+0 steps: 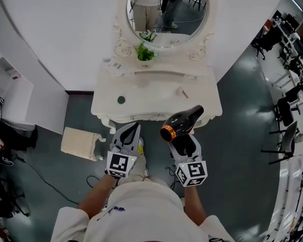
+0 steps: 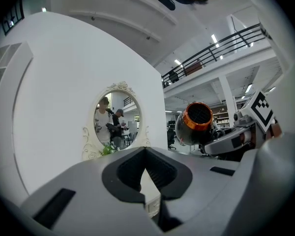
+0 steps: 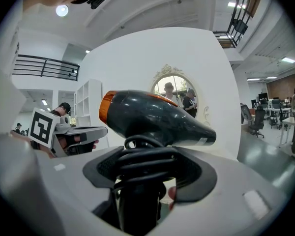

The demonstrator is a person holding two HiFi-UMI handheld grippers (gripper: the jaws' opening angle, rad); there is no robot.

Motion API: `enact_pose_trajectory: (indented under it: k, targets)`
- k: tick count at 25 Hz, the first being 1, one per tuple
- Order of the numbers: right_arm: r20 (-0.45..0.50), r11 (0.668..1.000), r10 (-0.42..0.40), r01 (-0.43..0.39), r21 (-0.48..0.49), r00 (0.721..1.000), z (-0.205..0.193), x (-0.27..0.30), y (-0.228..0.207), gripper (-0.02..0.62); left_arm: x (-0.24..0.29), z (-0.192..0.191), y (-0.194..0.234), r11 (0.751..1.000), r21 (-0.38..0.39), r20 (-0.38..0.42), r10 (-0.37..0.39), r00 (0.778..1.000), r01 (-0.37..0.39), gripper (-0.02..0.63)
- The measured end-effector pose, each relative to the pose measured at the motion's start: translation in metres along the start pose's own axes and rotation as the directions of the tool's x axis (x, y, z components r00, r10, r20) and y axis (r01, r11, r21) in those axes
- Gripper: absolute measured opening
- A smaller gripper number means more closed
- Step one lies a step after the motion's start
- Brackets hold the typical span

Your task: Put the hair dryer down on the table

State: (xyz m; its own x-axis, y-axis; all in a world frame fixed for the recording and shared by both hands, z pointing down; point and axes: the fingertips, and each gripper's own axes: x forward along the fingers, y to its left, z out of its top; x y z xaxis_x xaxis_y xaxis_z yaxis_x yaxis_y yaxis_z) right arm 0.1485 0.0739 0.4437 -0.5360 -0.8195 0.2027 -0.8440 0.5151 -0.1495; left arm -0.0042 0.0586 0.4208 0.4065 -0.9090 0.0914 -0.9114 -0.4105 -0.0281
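A black hair dryer [image 1: 184, 121] with an orange rear ring hangs just in front of the white vanity table [image 1: 151, 112]. Its nozzle points toward the table's right front corner. My right gripper [image 1: 185, 141] is shut on its handle, around which the cord is coiled. In the right gripper view the dryer [image 3: 152, 117] stands upright above my right gripper [image 3: 145, 163], with the nozzle to the right. My left gripper [image 1: 131, 131] hovers beside it at the table's front edge, its tips together and nothing between them. In the left gripper view, past my left gripper [image 2: 146, 154], the dryer [image 2: 196, 122] shows its orange end.
On the table stand an oval mirror [image 1: 166, 9] and a small green plant [image 1: 144, 52]. A dark round item [image 1: 121, 100] and a small pink item [image 1: 183, 92] lie on the tabletop. A beige stool [image 1: 81, 142] sits on the floor to the left. Office chairs [image 1: 285, 110] line the right.
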Motion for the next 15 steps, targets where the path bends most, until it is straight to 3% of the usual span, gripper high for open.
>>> enact_pose_trajectory:
  k: [15]
  targets:
    - [-0.008,1.0,0.028,-0.027,0.011,1.0,0.017,0.071,-0.028,0.314,0.069,-0.001,0.042,1.0,-0.005,-0.014,0.012,1.0,-0.012,0.008]
